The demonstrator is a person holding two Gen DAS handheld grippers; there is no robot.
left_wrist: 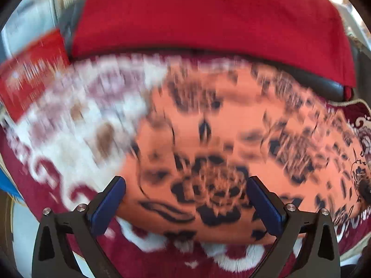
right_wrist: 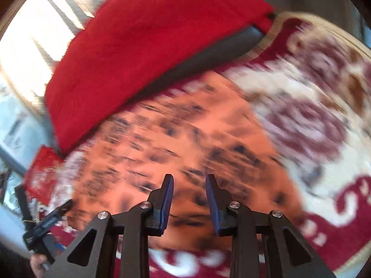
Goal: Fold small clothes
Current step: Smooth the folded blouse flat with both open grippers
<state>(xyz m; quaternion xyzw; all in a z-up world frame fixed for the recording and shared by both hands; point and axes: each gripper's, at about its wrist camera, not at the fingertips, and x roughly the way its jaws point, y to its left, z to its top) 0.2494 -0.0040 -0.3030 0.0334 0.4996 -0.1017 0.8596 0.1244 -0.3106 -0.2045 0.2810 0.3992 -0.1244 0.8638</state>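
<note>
Peach floral garment lies flat on the patterned rug, directly ahead of both tools; left tool gapes wide over its near edge, right tool part-open, empty.

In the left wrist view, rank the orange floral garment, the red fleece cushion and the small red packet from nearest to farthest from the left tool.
1. Orange floral garment: directly ahead of the left tool, its near edge between the open fingers.
2. Small red packet: far left, on the patterned rug.
3. Red fleece cushion: across the top, beyond the garment.

Blur makes 2 and 3 fairly close.
</note>
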